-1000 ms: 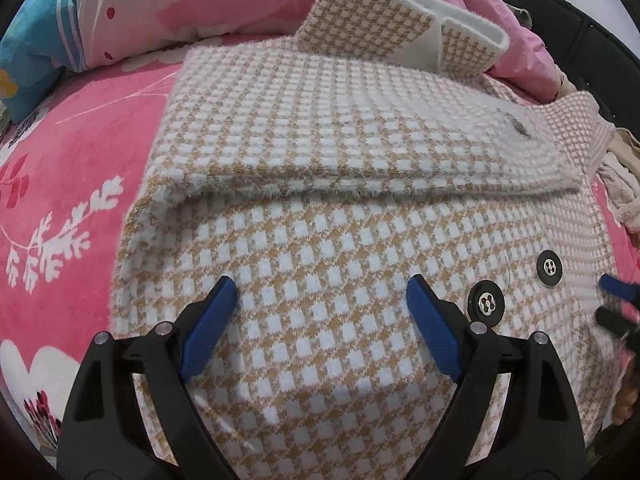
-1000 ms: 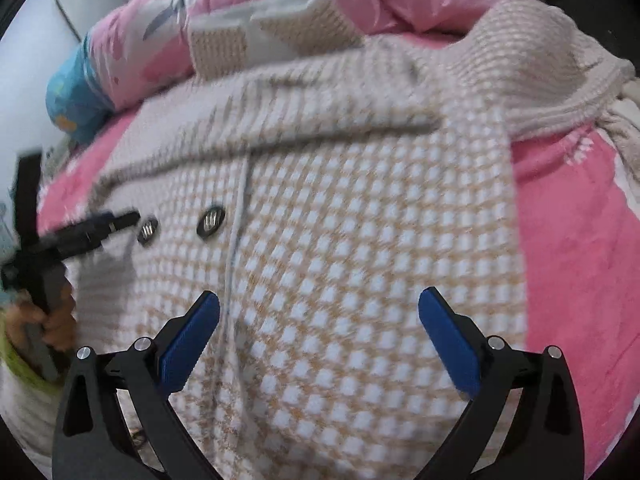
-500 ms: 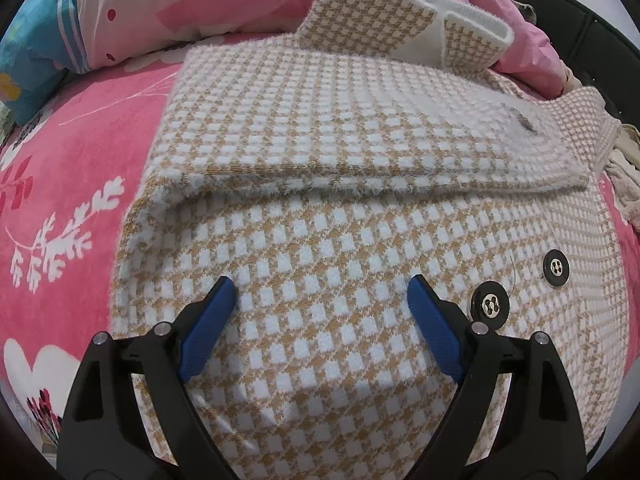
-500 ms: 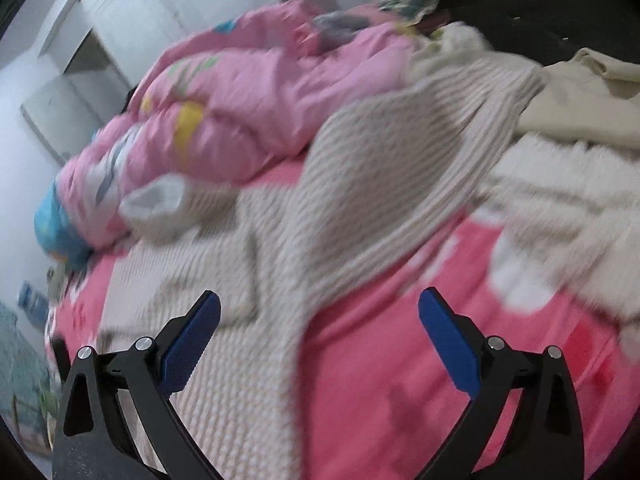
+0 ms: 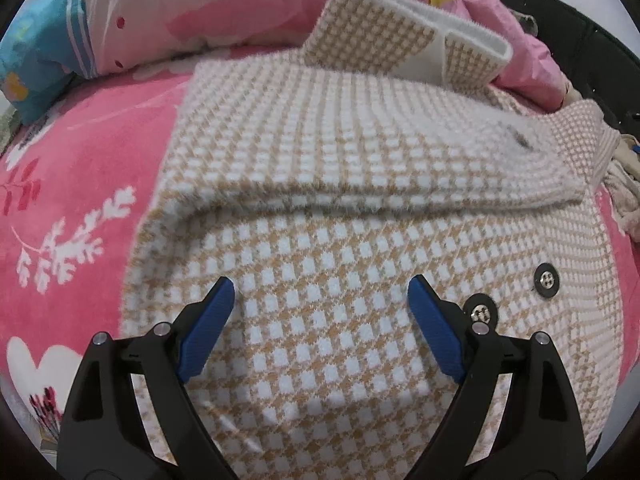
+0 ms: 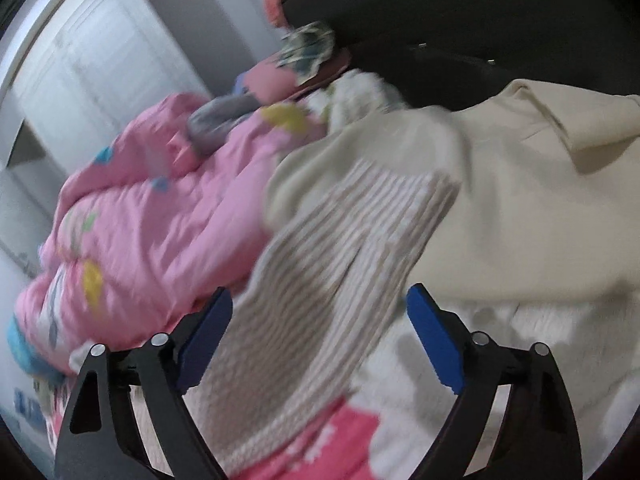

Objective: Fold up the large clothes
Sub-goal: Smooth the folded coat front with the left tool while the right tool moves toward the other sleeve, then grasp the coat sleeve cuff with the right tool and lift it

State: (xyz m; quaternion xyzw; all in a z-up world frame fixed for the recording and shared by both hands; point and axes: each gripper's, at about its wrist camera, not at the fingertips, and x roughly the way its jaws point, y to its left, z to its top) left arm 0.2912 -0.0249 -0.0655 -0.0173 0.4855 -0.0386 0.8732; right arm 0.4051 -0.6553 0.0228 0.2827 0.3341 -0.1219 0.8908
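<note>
A tan and white houndstooth coat (image 5: 340, 208) lies on the pink bed cover, one sleeve folded across its chest, black buttons (image 5: 547, 280) at the right, collar (image 5: 404, 36) at the far end. My left gripper (image 5: 320, 312) is open and empty just above the coat's lower front. My right gripper (image 6: 318, 320) is open and empty over the coat's other sleeve (image 6: 340, 264), which stretches away towards its ribbed cuff; the view is blurred.
A pink quilt (image 5: 168, 12) (image 6: 160, 232) is heaped at the head of the bed. A cream garment (image 6: 520, 200) and a white fluffy one (image 6: 500, 340) lie at the right. The pink bed cover (image 5: 80, 184) shows on the left.
My right gripper has swung away from the coat's front to the right, now over the outstretched sleeve and cream garments. My left gripper has barely moved.
</note>
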